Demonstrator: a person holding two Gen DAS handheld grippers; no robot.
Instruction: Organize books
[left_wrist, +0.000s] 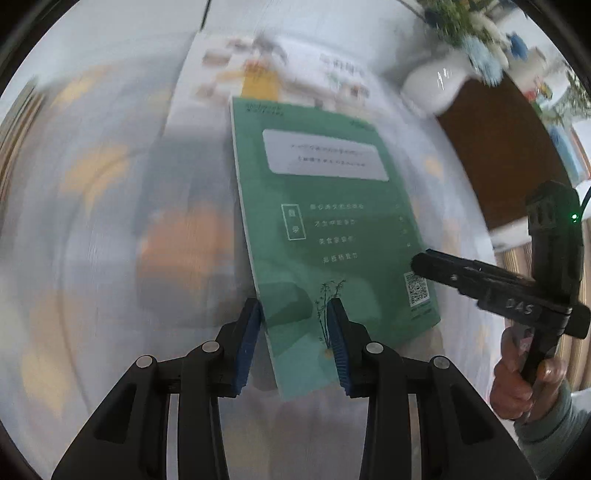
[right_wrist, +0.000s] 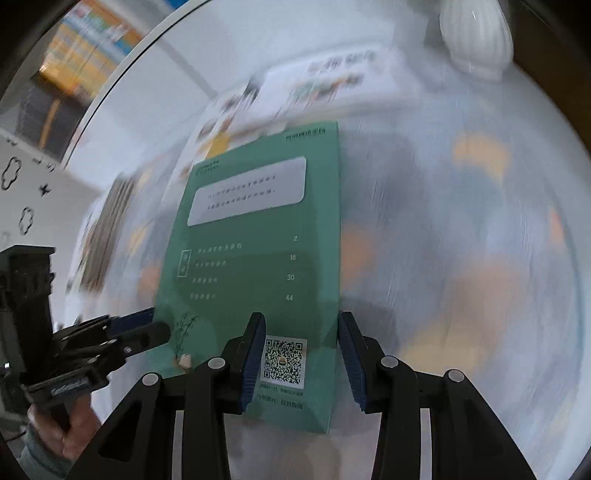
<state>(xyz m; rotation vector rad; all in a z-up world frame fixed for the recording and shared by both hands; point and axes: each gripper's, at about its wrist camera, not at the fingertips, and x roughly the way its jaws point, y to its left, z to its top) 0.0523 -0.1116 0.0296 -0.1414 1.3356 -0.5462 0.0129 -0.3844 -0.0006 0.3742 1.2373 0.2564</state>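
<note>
left hand-held gripper (left_wrist: 294, 345) and right hand-held gripper (right_wrist: 301, 360) both pinch green book (left_wrist: 328, 229); white vase (left_wrist: 436, 86) holds flowers (left_wrist: 469, 33).

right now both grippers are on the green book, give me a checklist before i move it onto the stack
1. Green book sits between the left gripper fingers: ok.
2. Its QR-code corner sits between the right gripper fingers: ok.
3. Both pairs of fingers clamped tight: cannot tell, a gap shows beside the book in each wrist view.
4. White vase apart from the book: ok, it stands at the far edge of the table.
5. Illustrated book beyond the green one, free of it: cannot tell, blurred.
6. Surroundings sharp enough to aim: not ok, heavy blur.
</note>
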